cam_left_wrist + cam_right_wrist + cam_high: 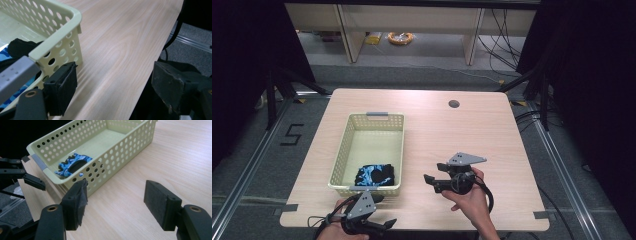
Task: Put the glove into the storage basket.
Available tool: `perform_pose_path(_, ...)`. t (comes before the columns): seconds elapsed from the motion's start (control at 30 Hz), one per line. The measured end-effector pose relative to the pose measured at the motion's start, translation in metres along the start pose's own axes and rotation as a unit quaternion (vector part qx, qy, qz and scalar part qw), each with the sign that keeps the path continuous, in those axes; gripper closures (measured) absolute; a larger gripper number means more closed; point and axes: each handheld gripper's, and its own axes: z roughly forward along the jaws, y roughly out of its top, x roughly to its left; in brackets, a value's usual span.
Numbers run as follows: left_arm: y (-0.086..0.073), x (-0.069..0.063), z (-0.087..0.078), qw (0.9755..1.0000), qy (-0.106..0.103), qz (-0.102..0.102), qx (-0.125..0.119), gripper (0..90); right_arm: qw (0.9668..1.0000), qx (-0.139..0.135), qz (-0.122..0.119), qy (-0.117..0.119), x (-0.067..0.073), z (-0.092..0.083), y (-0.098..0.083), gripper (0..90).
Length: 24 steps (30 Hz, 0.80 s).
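A pale yellow perforated basket (343, 145) stands on the left half of the wooden table (492, 135). A crumpled blue-and-black patterned item (375, 175) lies at its near end, also visible in the right gripper view (72, 163) and at the left edge of the left gripper view (5, 53). My left gripper (385, 210) is at the table's front edge, just off the basket's near right corner (62, 22), open with bare wood between its jaws (116, 87). My right gripper (432, 172) is to the right of the basket (125, 147), pointing towards it, open and empty (117, 202).
A round cable hole (454, 104) sits near the table's far edge. Grey tape marks the basket's short rims (377, 114). The table's front edge runs close under the left gripper. Beyond the table are floor rails, desk legs and a yellow cable coil (400, 37).
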Motion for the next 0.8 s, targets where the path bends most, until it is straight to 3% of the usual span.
perform_pose_path(0.03,-0.001,0.000,0.000,1.0000,0.004,-0.002,0.000,19.7,0.9999,0.005,0.013,0.003,0.001,-0.001,-0.001,36.1)
perform_pose_path(0.1,-0.002,-0.001,0.000,0.9999,0.002,-0.013,0.003,19.4,0.9999,0.000,0.012,0.006,0.000,-0.001,-0.004,36.0)
perform_pose_path(0.13,-0.002,-0.001,0.000,0.9999,0.002,-0.013,0.003,19.3,1.0000,-0.001,0.000,0.005,-0.002,-0.001,-0.005,35.8)
perform_pose_path(0.2,-0.005,0.000,0.001,0.9999,0.001,-0.011,0.003,17.8,0.9997,0.010,0.021,-0.001,0.000,-0.004,-0.008,35.7)
perform_pose_path(0.33,-0.007,0.002,0.002,1.0000,0.007,-0.003,0.004,17.3,1.0000,0.004,0.001,0.001,-0.004,-0.004,-0.012,35.4)
perform_pose_path(0.37,-0.008,0.001,0.002,0.9998,-0.003,-0.017,0.013,17.1,0.9999,0.006,0.014,0.003,-0.005,-0.005,-0.015,35.3)
perform_pose_path(0.5,-0.009,0.001,0.002,0.9998,0.010,-0.012,0.010,17.1,0.9998,0.007,0.018,0.000,-0.008,-0.007,-0.020,35.1)
perform_pose_path(0.53,-0.010,0.002,0.002,0.9999,0.008,-0.007,0.009,17.1,0.9991,0.011,0.040,0.002,-0.006,-0.009,-0.024,34.9)
perform_pose_path(0.57,-0.011,0.001,0.003,0.9999,0.008,-0.012,0.005,17.1,0.9996,0.010,0.025,0.001,-0.009,-0.009,-0.024,34.8)
perform_pose_path(0.63,-0.011,0.001,0.003,0.9999,0.008,-0.009,0.005,17.1,0.9997,0.013,0.020,-0.008,-0.011,-0.011,-0.027,34.6)
perform_pose_path(0.7,-0.011,0.002,0.002,0.9998,0.003,-0.006,0.019,17.1,0.9995,0.014,0.029,0.000,-0.011,-0.012,-0.030,34.3)
perform_pose_path(0.73,-0.011,0.003,0.002,0.9997,0.013,0.002,0.022,17.1,0.9993,0.014,0.036,0.001,-0.011,-0.012,-0.032,34.2)
perform_pose_path(0.8,-0.011,0.002,0.002,0.9998,0.011,-0.006,0.017,17.1,0.9994,0.013,0.030,-0.004,-0.013,-0.014,-0.034,34.0)
